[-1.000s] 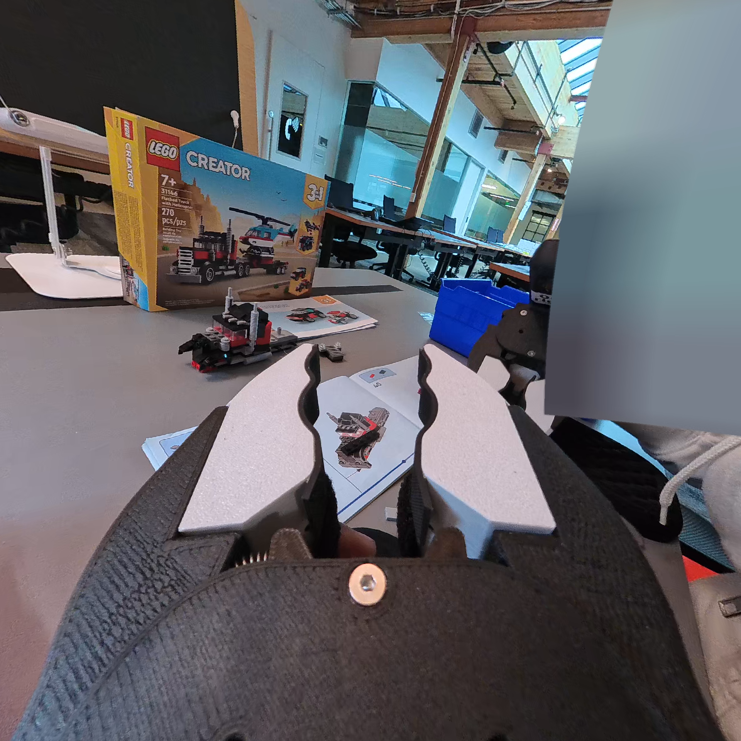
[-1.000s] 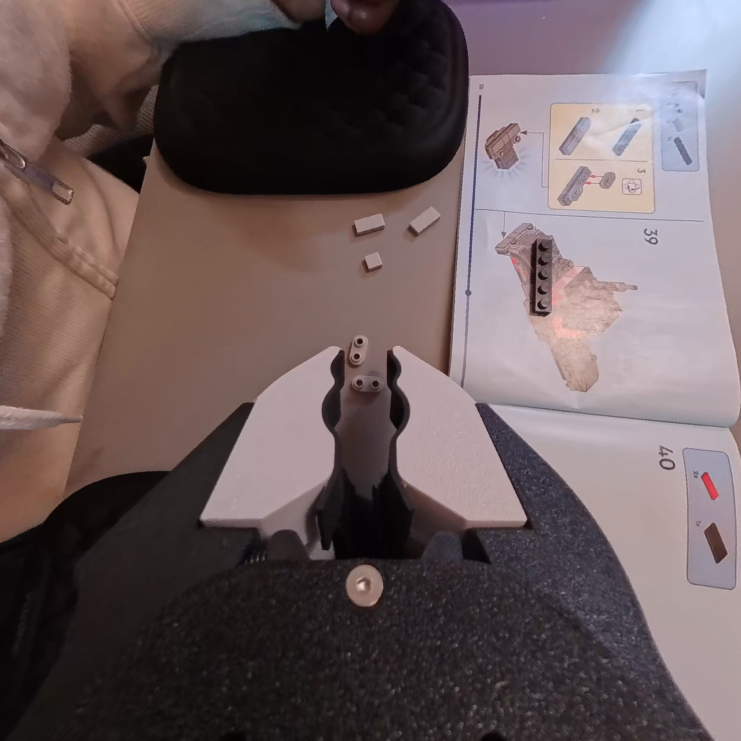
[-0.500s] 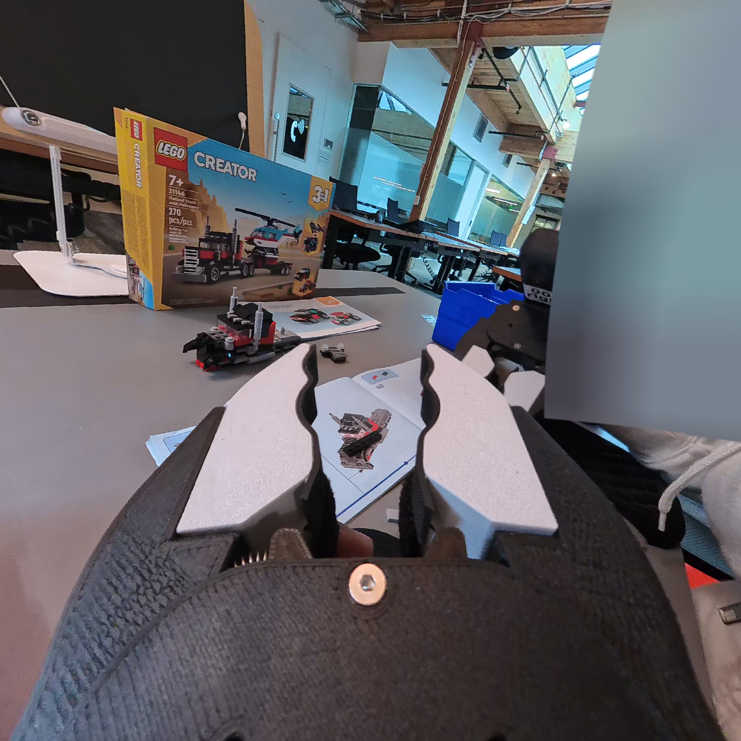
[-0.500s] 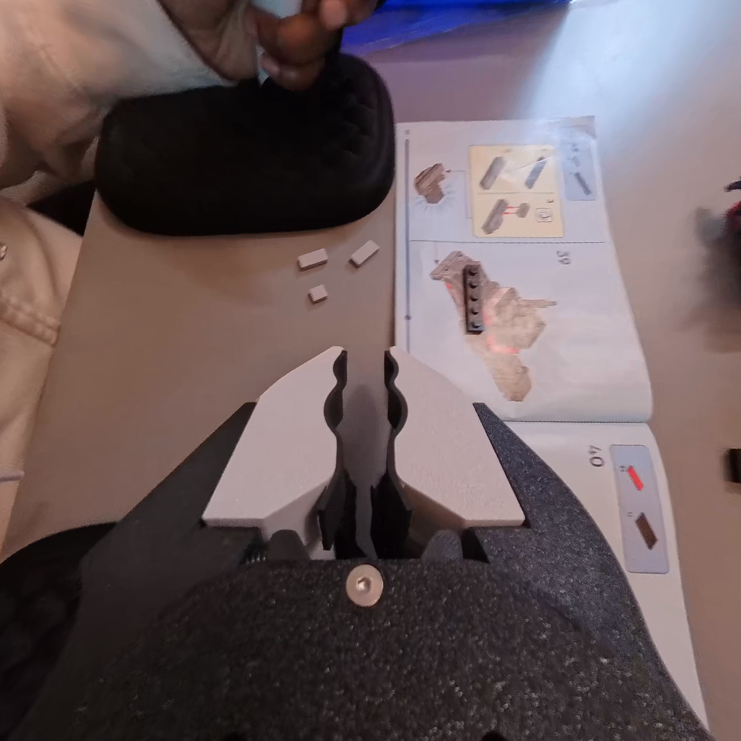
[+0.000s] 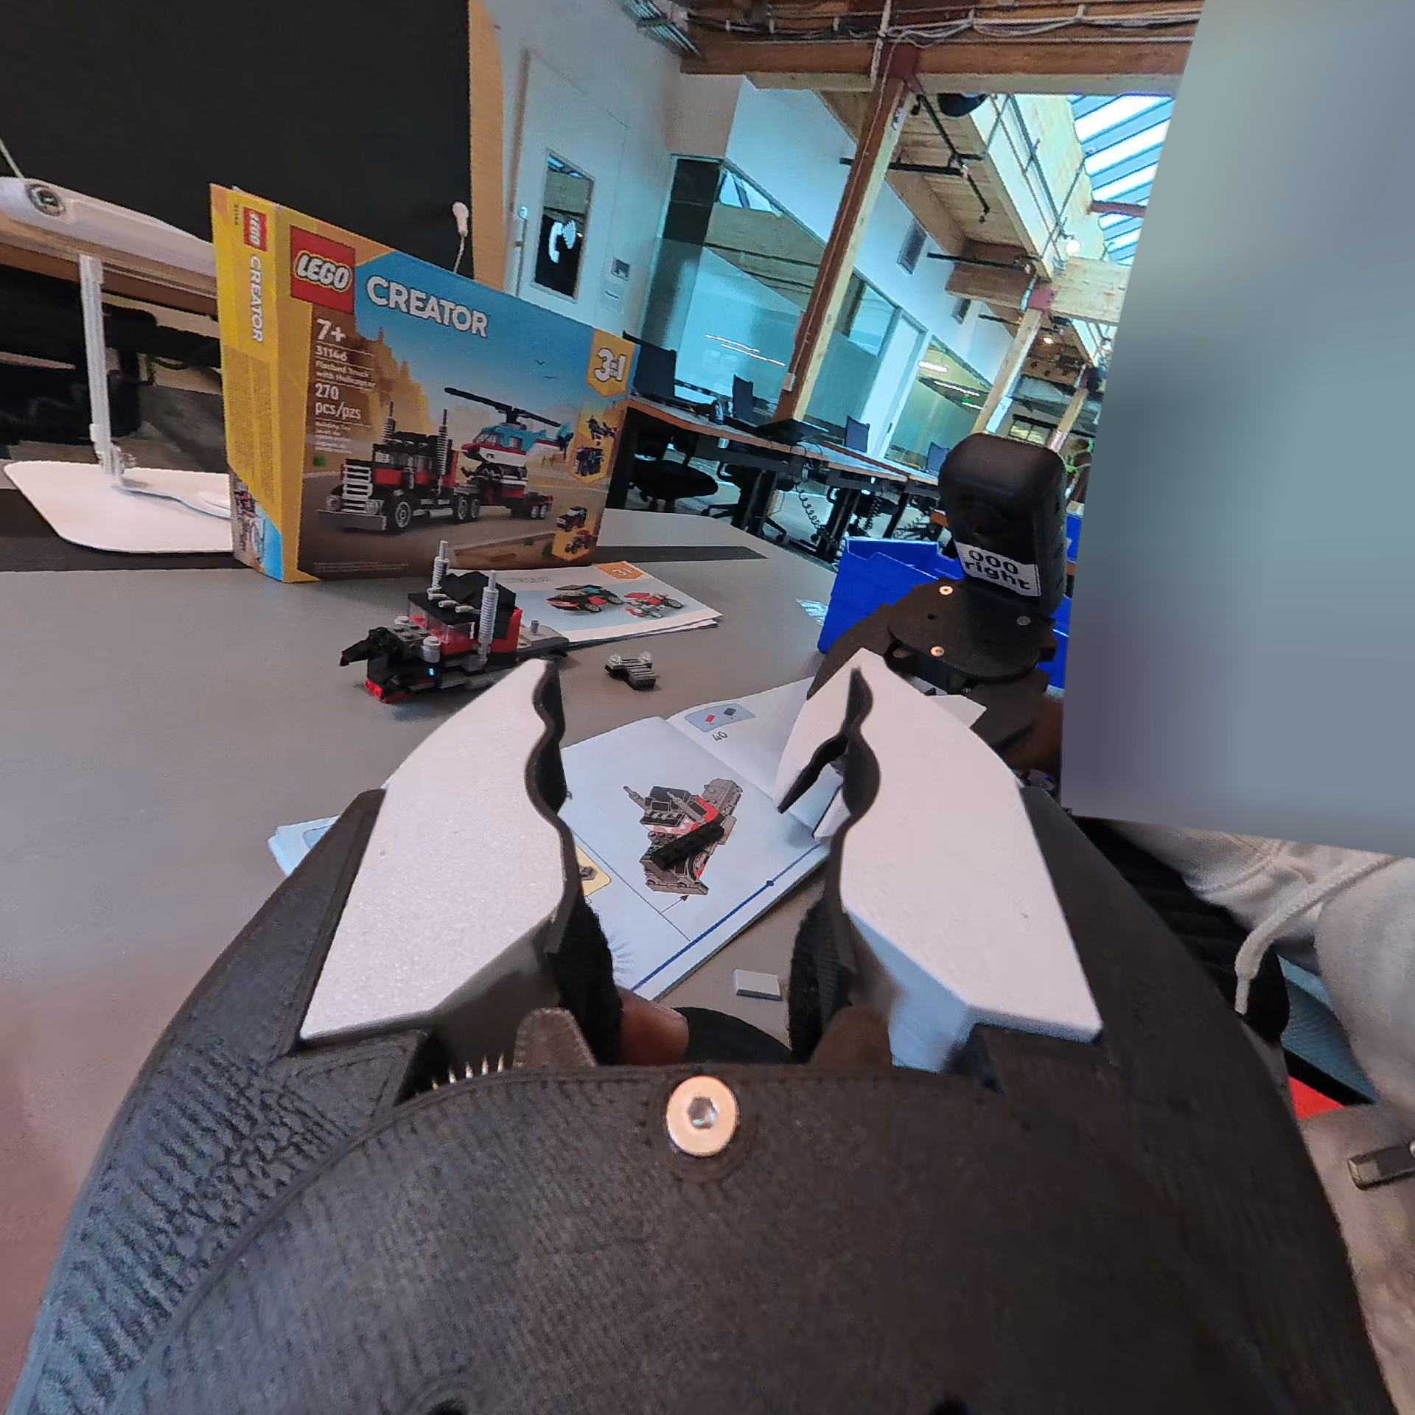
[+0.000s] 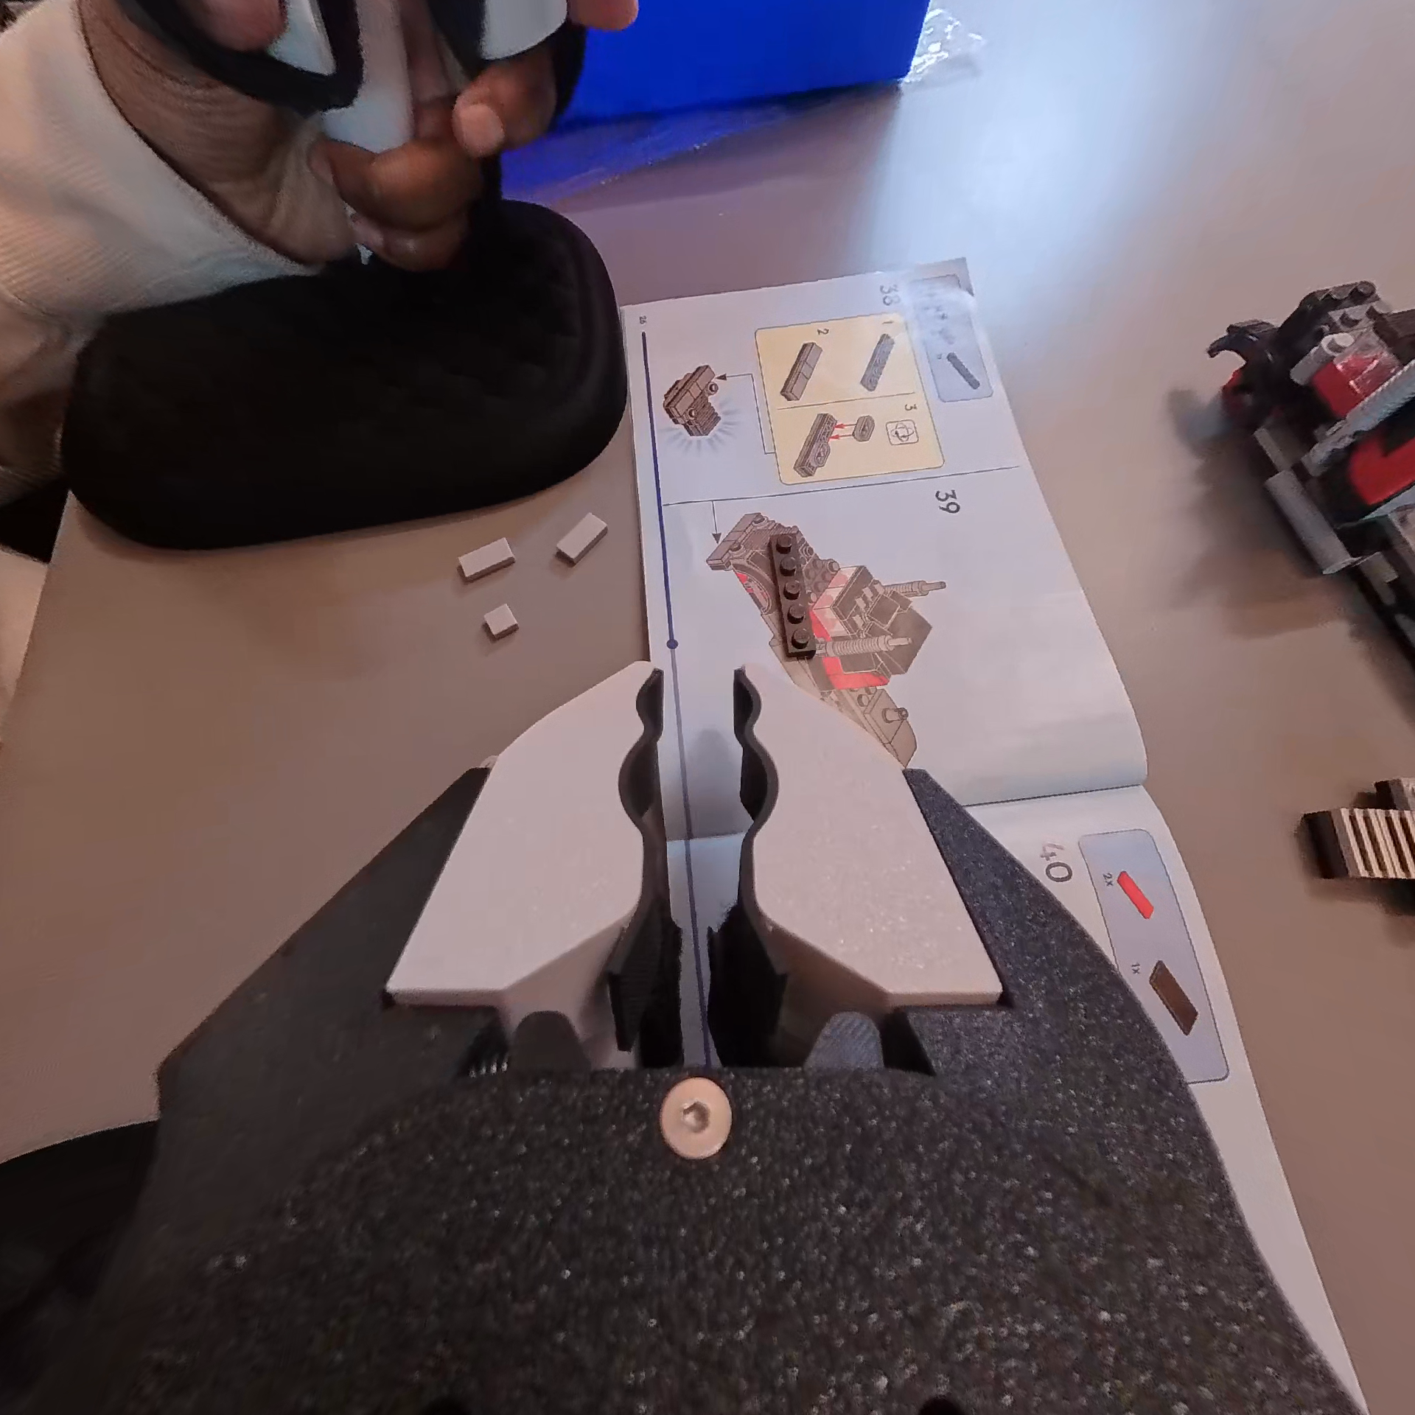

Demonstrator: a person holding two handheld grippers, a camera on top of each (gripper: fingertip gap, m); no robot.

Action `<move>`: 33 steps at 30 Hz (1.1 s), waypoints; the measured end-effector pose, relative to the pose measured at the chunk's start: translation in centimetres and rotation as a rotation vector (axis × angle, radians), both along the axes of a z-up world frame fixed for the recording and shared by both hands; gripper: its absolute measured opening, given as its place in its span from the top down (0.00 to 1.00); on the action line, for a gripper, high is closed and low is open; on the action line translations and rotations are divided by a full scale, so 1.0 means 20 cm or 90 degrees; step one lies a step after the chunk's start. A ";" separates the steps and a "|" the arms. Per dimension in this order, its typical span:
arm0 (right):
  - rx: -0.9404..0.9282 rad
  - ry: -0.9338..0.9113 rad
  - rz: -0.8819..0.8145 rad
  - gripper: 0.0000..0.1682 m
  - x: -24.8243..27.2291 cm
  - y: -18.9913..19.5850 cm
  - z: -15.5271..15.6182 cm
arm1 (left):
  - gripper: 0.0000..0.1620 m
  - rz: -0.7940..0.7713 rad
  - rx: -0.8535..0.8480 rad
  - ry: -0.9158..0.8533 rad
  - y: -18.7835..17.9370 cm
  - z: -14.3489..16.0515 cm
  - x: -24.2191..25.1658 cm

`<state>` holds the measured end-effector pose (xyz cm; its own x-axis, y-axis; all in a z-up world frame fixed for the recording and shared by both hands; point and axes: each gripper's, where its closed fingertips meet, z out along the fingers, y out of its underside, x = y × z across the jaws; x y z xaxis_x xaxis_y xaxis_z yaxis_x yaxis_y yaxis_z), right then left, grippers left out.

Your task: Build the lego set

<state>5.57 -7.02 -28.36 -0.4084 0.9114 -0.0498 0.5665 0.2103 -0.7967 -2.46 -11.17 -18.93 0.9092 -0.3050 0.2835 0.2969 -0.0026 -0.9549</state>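
Note:
My left gripper (image 5: 700, 681) is open and empty, held above the open instruction booklet (image 5: 689, 827). The partly built black and red truck (image 5: 452, 635) stands on the grey table beyond it, with a small black piece (image 5: 632, 668) beside it. My right gripper (image 6: 697, 678) is open by a narrow gap and empty, over the booklet's left edge (image 6: 880, 574). Three small grey tiles (image 6: 501, 620) lie on the table left of the booklet. The truck shows at the right edge of the right wrist view (image 6: 1348, 429), with a striped grille piece (image 6: 1370, 842) below it.
The set's box (image 5: 413, 413) stands upright at the back, with a second booklet (image 5: 612, 605) in front of it. A blue bin (image 5: 880, 582) is at the right. A white lamp base (image 5: 115, 513) is at the far left. A person's hand (image 6: 413, 191) holds the left gripper. To reach the striped grille piece (image 6: 1370, 842) in a straight line is about 15 cm for my right fingers, about 25 cm for my left. Seen from the left wrist view (image 5: 644, 672) as well.
My right gripper has risen and moved right, from above two small grey plates to the booklet's edge. My left gripper's fingers have spread wider.

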 end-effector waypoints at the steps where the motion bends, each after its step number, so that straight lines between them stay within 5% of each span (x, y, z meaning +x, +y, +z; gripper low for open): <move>1: -0.001 -0.002 0.001 0.89 0.00 0.00 0.00 | 0.56 -0.007 -0.001 0.002 0.00 0.00 0.01; 6: -0.021 -0.017 0.060 0.96 0.02 -0.10 0.01 | 0.56 -0.015 0.003 -0.030 0.00 0.01 -0.01; 21: 0.109 -0.069 0.433 0.86 -0.17 -0.31 -0.04 | 0.55 -0.060 0.035 -0.007 -0.04 0.03 0.05; 33: 0.130 -0.074 0.430 0.90 -0.19 -0.29 -0.11 | 0.54 -0.061 0.038 -0.018 -0.04 0.04 0.04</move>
<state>1.79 -12.85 -30.49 -0.8896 0.4564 0.0172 0.3380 0.6833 -0.6471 -1.70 -11.94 -18.23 0.8673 -0.4067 0.2871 0.3243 0.0241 -0.9456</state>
